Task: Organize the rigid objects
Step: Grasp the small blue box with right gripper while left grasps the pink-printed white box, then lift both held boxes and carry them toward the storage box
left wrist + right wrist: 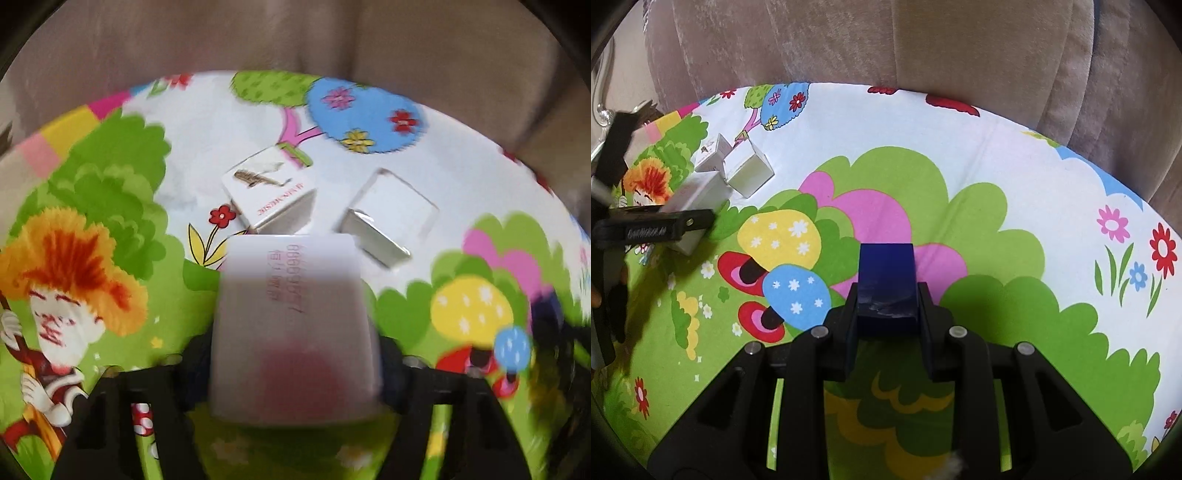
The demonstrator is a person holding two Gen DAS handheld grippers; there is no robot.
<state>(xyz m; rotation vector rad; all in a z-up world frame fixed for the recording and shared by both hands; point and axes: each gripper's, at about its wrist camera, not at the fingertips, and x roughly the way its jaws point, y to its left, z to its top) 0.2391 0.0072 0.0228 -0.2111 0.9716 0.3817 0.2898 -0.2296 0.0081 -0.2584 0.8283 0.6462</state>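
Roughly midway, judging by the layout. Already parked close together on the cloth-covered desk (997,147), near its far left part: a white box with a saxophone picture (269,188) and a plain white box (391,206), each lying flat and turned at a slant, near each other but with a gap between. Not yet set down: a third white box (291,295) and a dark blue block (886,269), both in hand. Nothing else loose on the cloth in either view, so probably just these two placements left.

Left gripper (295,354): about half open and closed on the third white box, with fingers against both of its sides as far as the blur allows. Held low over the green print, just short of the two parked boxes. Long axis running straight out along the fingers, far end aimed at the gap between those two boxes, broad face with red printing turned up.

Right gripper (888,299): narrow, clamped on the near end of the blue block. Hanging over the pink and green patch in the middle of the desk, well apart from the white group. Long axis likewise in line with the fingers, free end poking past the tips toward the far edge and the beige sofa (923,37) behind.
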